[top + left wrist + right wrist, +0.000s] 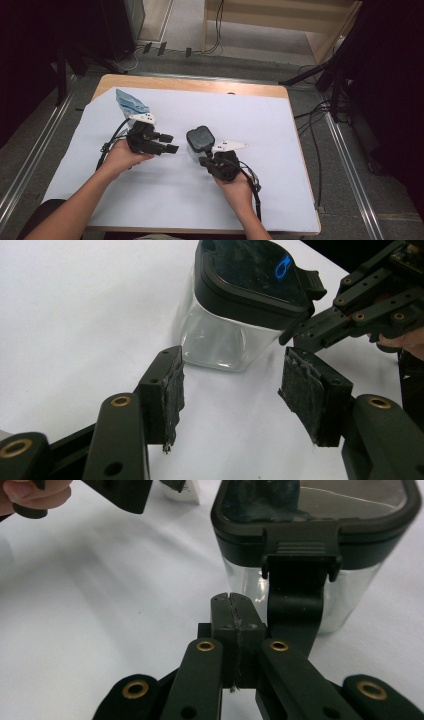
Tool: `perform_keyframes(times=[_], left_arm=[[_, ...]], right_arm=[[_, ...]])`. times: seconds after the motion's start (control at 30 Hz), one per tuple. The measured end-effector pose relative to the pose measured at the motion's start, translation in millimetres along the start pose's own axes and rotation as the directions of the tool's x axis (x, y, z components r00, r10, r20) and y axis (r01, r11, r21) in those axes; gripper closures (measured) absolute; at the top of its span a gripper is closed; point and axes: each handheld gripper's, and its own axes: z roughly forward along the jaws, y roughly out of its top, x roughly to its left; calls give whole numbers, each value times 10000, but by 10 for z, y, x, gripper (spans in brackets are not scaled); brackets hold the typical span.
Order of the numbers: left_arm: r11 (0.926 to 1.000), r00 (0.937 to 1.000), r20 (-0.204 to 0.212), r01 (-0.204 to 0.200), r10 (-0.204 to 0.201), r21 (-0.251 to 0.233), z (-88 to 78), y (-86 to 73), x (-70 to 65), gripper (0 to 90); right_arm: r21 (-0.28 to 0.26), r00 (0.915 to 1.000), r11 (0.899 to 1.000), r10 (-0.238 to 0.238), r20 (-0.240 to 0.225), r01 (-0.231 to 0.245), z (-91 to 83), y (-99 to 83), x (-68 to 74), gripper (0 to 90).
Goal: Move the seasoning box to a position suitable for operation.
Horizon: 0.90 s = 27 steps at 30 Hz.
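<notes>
While the clear, square-sided plastic container with a black snap-on lid (199, 142) stood upright near the middle of the white-covered tabletop (280, 150), the work looked to be at the unlatching step. The right claw (234, 611) was clenched with nothing between its 2 pads, its tip resting just beside the black latch tab (299, 560) that hung down the container's near wall. The left claw (230, 390) hung released, its 2 pads apart and empty, aimed at the container's lower corner without touching it. Next, I judge, the left would need to close on the body to steady it while the right levered the tab upward. The container's long axis ran vertically, lid up, latch facing the right hand. A blue-and-white pouch (129, 104) lay well apart at the far left.
</notes>
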Motion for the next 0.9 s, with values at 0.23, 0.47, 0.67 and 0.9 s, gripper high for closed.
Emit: perform_keyframes(times=[0.23, 0.47, 0.67, 0.9], left_arm=[[10000, 10000, 8, 59, -59, -78, 7, 0, 8, 439], [9999, 10000, -83, -1, 0, -118, 20, 2, 0, 442], [10000, 9999, -101, -10, 9, -95, 26, 2, -11, 442], [9999, 9999, -119, -10, 9, -115, 38, 1, -16, 442]], right_arm=[[-71, 9997, 9998, 176, 191, -175, -60, -13, -72, 900], [-146, 9985, 9991, 405, 372, -400, -122, -21, -163, 900], [-76, 9977, 9989, 463, 498, -459, -150, -18, -206, 900], [25, 9965, 9985, 541, 643, -544, -148, -21, -268, 900]])
